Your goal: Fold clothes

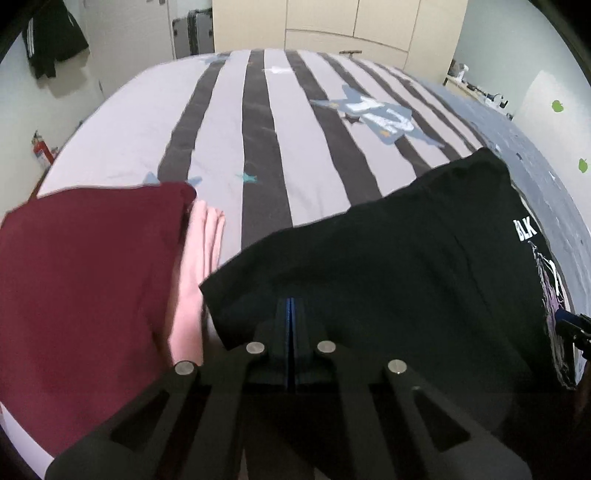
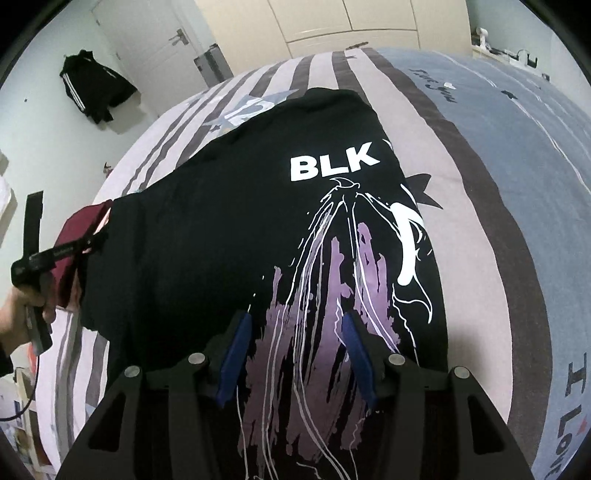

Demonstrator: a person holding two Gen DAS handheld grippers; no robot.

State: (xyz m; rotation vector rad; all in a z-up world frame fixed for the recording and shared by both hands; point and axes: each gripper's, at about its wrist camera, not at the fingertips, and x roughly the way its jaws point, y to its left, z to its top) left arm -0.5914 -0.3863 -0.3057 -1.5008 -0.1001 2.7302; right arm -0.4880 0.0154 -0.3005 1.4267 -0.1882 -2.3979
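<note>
Striped grey-and-black bedspread [image 1: 280, 147] fills the room up to cream wardrobes [image 2: 332, 22] — my left gripper [image 1: 291, 314] pinches the black BLK T-shirt [image 2: 229, 221] edge beside maroon [image 1: 81, 280] and pink [image 1: 195, 258] garments; right gripper [image 2: 293, 332] spread wide above its print.

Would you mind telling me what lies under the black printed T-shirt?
The black printed T-shirt lies on the striped grey bedspread. At its left edge it overlaps a pale pink garment beside a maroon one. Anything else beneath is covered.
</note>
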